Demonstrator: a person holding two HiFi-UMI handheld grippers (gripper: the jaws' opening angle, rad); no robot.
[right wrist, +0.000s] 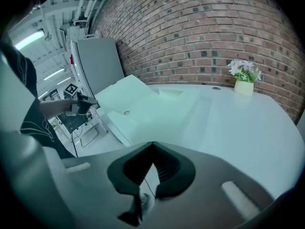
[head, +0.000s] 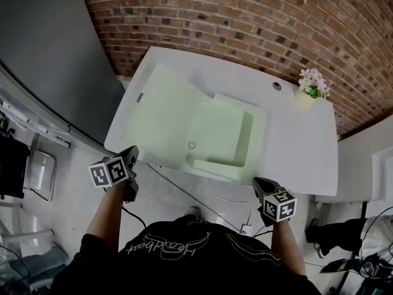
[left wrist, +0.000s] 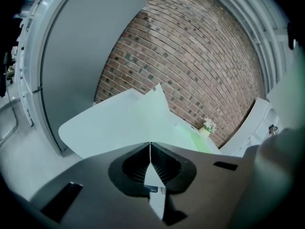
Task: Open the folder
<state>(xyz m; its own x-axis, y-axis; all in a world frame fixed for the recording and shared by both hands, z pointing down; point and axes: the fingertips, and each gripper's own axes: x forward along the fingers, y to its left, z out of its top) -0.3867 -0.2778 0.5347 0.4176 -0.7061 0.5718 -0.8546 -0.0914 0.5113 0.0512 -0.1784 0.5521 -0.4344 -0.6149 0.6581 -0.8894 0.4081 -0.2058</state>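
Note:
The pale green folder [head: 163, 118] lies open on the white table [head: 301, 146], its cover spread flat to the left and its box-shaped body [head: 224, 134] to the right. My left gripper [head: 132, 152] hangs just off the table's front left corner, shut and empty, apart from the folder. My right gripper [head: 258, 182] is below the front edge at the right, jaws together with nothing in them. In the left gripper view the shut jaws [left wrist: 150, 143] point at the folder's cover [left wrist: 143, 118]. The right gripper view shows its closed jaws [right wrist: 152, 143] before the folder [right wrist: 143, 104].
A small pot of flowers [head: 312, 85] stands at the table's far right corner, by the brick wall. A grey panel [head: 49, 48] stands to the left. Cables run over the floor under the table's front edge. A chair [head: 40, 171] sits at the far left.

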